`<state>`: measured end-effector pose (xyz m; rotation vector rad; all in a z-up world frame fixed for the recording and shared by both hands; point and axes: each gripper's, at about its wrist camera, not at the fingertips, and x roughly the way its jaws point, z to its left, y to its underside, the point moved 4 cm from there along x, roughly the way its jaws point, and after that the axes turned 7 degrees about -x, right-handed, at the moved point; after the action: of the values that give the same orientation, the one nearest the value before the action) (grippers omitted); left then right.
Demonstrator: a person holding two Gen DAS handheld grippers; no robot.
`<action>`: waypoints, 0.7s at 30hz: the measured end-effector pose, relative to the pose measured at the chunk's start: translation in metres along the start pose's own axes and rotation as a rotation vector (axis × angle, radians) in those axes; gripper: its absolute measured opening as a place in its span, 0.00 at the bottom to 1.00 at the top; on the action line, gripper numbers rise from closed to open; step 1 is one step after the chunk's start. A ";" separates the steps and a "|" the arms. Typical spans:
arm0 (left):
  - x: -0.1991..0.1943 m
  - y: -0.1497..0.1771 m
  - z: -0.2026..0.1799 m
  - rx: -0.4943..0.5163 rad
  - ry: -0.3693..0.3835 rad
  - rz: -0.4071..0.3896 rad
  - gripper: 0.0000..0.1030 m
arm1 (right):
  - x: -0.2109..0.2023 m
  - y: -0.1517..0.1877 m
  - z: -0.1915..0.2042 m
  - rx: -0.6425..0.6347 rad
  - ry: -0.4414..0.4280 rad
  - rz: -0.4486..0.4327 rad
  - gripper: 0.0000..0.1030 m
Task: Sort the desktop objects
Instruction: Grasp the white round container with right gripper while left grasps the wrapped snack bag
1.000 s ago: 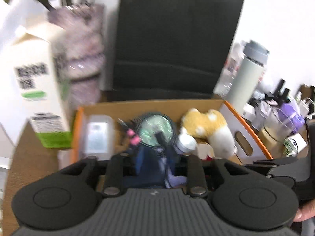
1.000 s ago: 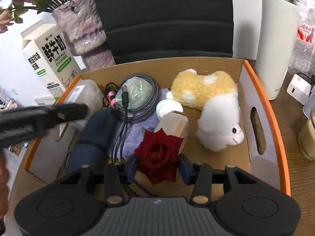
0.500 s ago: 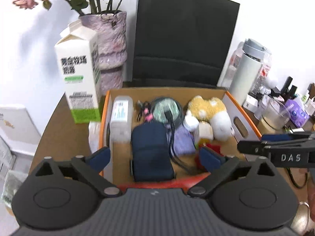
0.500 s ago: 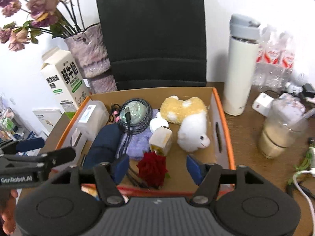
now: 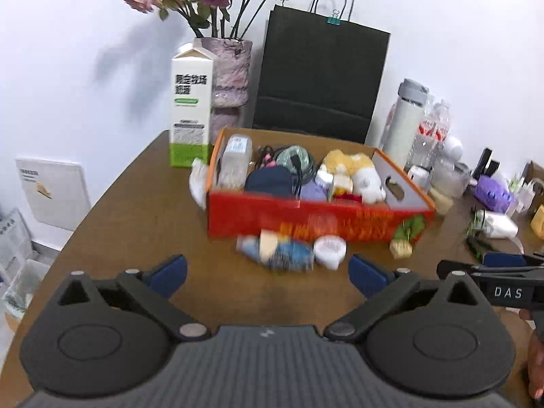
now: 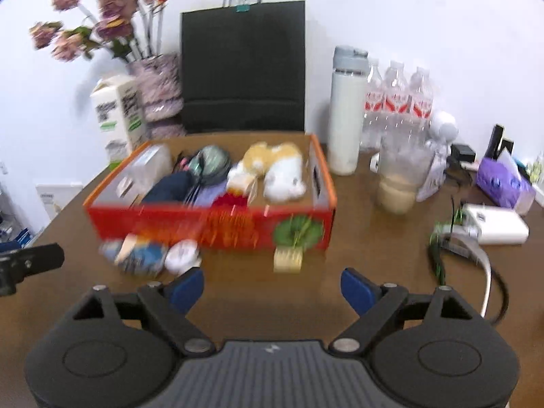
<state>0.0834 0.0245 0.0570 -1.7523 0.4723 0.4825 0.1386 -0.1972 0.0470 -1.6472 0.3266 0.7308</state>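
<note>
An orange cardboard box point(image 5: 316, 219) point(image 6: 210, 226) stands mid-table. Inside lie a dark blue pouch point(image 5: 268, 178), a coiled cable point(image 5: 294, 158), a plush toy point(image 5: 363, 178) point(image 6: 284, 170), a clear plastic container point(image 5: 234, 161) and a red rose point(image 6: 233, 200). In front of the box lie a blue-patterned object point(image 5: 277, 253) point(image 6: 136, 255), a white round lid point(image 5: 329, 248) point(image 6: 182, 255) and a small yellow block point(image 5: 401, 248) point(image 6: 288, 258). My left gripper point(image 5: 267, 277) is open and empty, back from the box. My right gripper point(image 6: 272, 287) is empty, its jaws still opening.
Behind the box stand a milk carton point(image 5: 191, 108), a vase of flowers point(image 5: 227, 74), a black paper bag point(image 5: 319, 81) and a white flask point(image 6: 346, 112). At the right are water bottles point(image 6: 396, 102), a cup point(image 6: 397, 183), a white power bank point(image 6: 496, 226), cables and a purple pack point(image 6: 503, 183).
Both grippers opened, releasing the dark blue pouch and the red rose into the box, and pulled back from it. The box's red front and the items before it came into view.
</note>
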 end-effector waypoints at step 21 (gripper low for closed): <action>-0.041 0.106 0.005 0.060 -0.092 0.007 1.00 | -0.071 0.123 0.051 -0.119 -0.075 -0.118 0.81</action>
<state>-0.0094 0.0081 -0.0072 -1.6643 0.4237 0.5458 -0.0018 -0.1886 -0.0078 -1.7303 0.1331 0.7317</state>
